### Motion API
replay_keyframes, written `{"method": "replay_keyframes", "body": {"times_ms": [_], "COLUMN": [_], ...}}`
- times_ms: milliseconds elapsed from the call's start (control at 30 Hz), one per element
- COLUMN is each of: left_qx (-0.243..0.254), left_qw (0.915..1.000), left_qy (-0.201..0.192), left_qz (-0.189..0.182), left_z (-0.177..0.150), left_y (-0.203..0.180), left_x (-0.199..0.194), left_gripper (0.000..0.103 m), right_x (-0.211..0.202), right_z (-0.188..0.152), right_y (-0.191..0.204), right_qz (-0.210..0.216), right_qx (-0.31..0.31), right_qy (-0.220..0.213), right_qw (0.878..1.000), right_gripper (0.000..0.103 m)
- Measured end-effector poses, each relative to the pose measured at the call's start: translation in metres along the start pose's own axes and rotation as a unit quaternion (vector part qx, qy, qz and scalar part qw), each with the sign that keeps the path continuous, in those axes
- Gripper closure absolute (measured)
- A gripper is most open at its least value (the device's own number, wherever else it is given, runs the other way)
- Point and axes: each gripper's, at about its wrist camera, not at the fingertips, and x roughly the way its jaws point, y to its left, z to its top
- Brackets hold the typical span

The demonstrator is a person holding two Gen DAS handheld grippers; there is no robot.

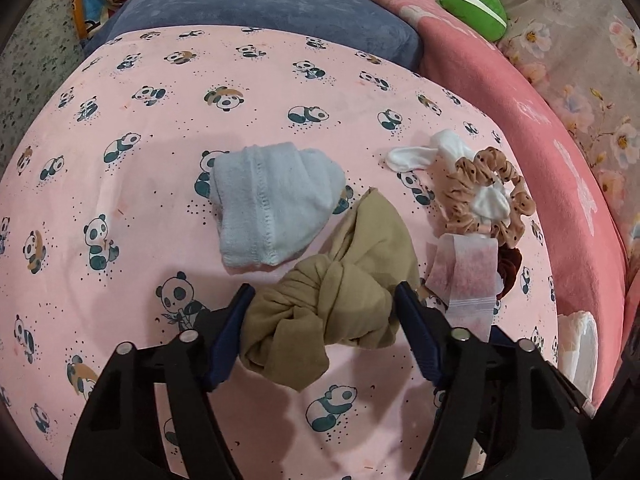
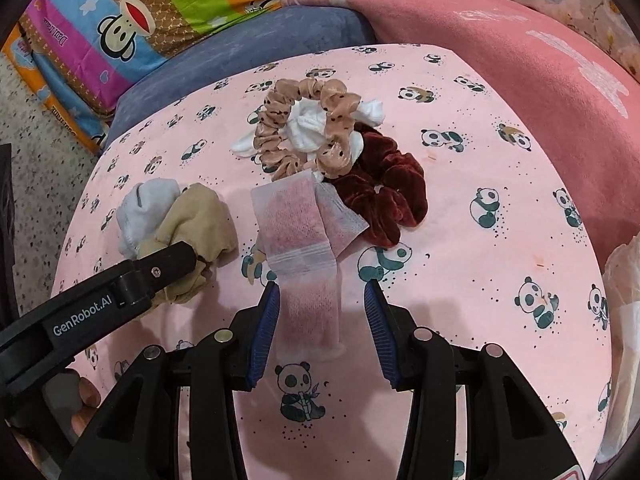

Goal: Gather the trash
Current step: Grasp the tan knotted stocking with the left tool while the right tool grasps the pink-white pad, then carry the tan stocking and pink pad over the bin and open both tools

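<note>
While lying on the panda-print sheet (image 1: 120,184), knotted tan cloth (image 1: 332,308) sits between spread jaws of left hand-held gripper (image 1: 325,294).

Just beside it: pale blue sock (image 1: 272,204); to the right, pink wrapper strip (image 2: 304,248), its near end between the spread jaws of right hand-held gripper (image 2: 322,294), touching only the left pad. Beyond: tan scrunchie (image 2: 304,128) around white cloth (image 2: 308,128), maroon scrunchie (image 2: 384,192) alongside.

Pink-white wrapper strip (image 2: 304,256) — crumpled, lying flat beside scrunchies (image 2: 380,196).
</note>
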Motion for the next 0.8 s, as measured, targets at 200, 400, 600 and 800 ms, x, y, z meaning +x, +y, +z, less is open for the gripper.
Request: {"method": "replay_keyframes", "body": {"times_ms": [200,400,600,800], "left_qx": [0.003,0.010,0.031,0.057], "left_qw": [1.0000,0.9999,0.9994,0.9979], "left_qy": [-0.001,-0.001,-0.010,-0.026], "left_qz": [-0.008,-0.009,-0.011,-0.019], "left_z": [-0.008,-0.021,-0.031,-0.039], "left_y": [-0.007,-0.020,-0.046,-0.079], "left_x": [-0.005,-0.015,-0.031,-0.053], "left_gripper": [0.050,0.051,0.051,0.051], "right_x": [0.002,-0.014,-0.045,-0.091], "right_z": [-0.008,-0.020,-0.030,-0.035], "right_y": [-0.004,-0.010,-0.022,-0.045], "right_qz": [0.013,0.024,0.027,0.026], "right_qx": [-0.005,0.005,0.013,0.023], "right_qy": [0.000,-0.007,-0.035,-0.079], "right_qw": [1.000,1.000,0.999,0.996], "right_gripper": [0.086,0.091,0.091,0.091]}}
